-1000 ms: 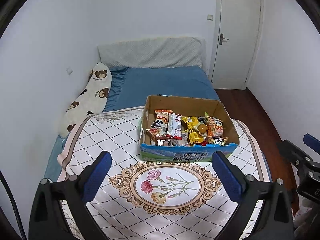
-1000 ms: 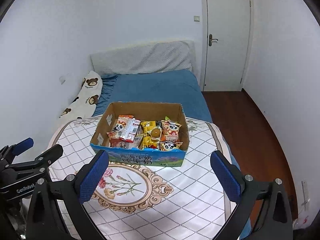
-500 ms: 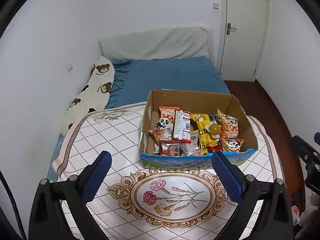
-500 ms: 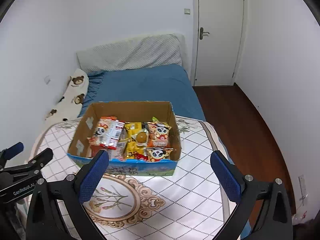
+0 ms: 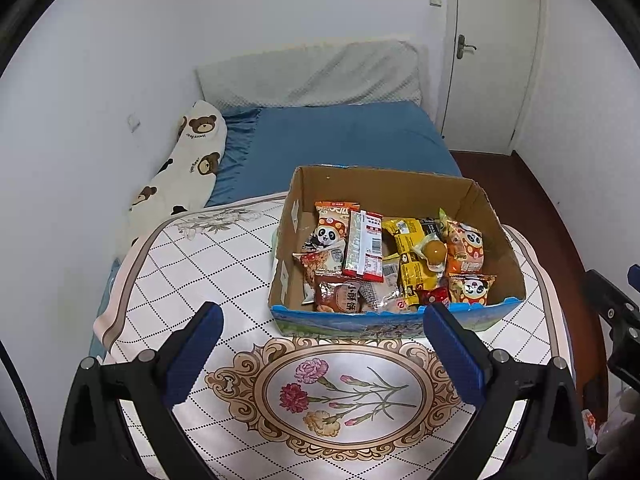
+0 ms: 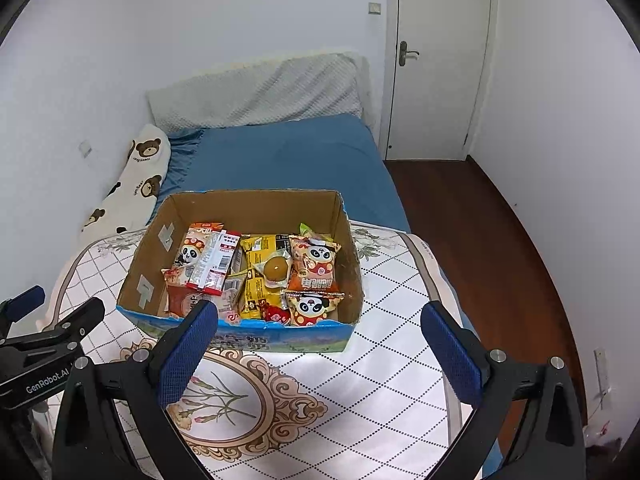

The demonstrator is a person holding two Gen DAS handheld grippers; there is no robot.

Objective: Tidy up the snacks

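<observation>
A cardboard box [image 5: 384, 188] with a blue printed front is seen on a white diamond-patterned cloth [image 5: 208, 264] bearing a floral medallion [image 5: 340, 392], spread over the near end of a bed with a blue sheet [image 5: 340, 140]. The snacks [image 5: 392, 260] are held inside the box, piled loosely: panda-printed orange packets [image 6: 316, 264] at the right side, a yellow packet with a round brown item [image 6: 276, 268] near the middle, a red-and-white wrapper [image 6: 216, 262] lying across the left pile. Smaller wrappers at the box's front edge are partly hidden and cannot be identified with certainty. The left gripper [image 5: 318, 320] is observed spread wide with nothing between its blue pads [image 5: 192, 356], positioned just before the box front. The right gripper [image 6: 318, 318] is likewise released and empty, its left pad overlapping the box's front edge in view; contact cannot be confirmed. A bear-print pillow [image 5: 188, 168] is noted along the wall, a white door [image 6: 440, 60] beyond.
</observation>
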